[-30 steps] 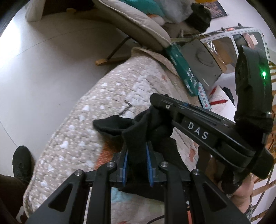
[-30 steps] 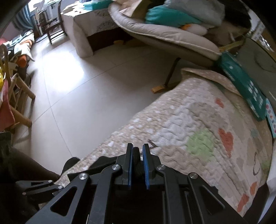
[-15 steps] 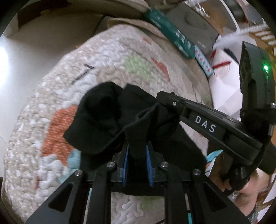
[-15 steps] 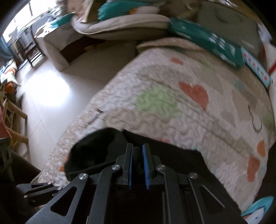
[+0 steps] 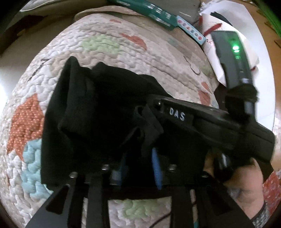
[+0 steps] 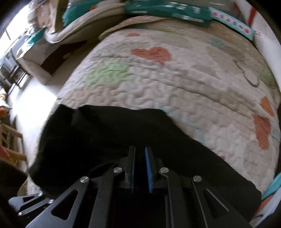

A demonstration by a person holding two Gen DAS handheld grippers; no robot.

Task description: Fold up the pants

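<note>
Black pants (image 5: 91,108) lie bunched in folds on a quilt (image 5: 108,43) with hearts and coloured patches. My left gripper (image 5: 139,157) sits low over the near edge of the cloth. Its jaws are opening, and a loose fold hangs between the blue pads without being pinched. The right gripper's black housing marked DAS (image 5: 193,121) crosses from the right, its tips buried in the fabric. In the right wrist view the pants (image 6: 98,140) spread across the quilt (image 6: 175,84). My right gripper (image 6: 140,152) still pinches dark cloth, its jaws just starting to part.
A teal box (image 6: 166,8) and white paper (image 5: 249,40) lie at the quilt's far edge. The pale floor (image 6: 33,105) drops away on the left, with a cushioned seat (image 6: 79,29) beyond. A hand (image 5: 245,184) grips the right gripper at lower right.
Both grippers swung from the quilt's floor-side edge further over the quilt, bringing the black pants along. The cloth now covers more of the quilt. The left pads stand wider apart.
</note>
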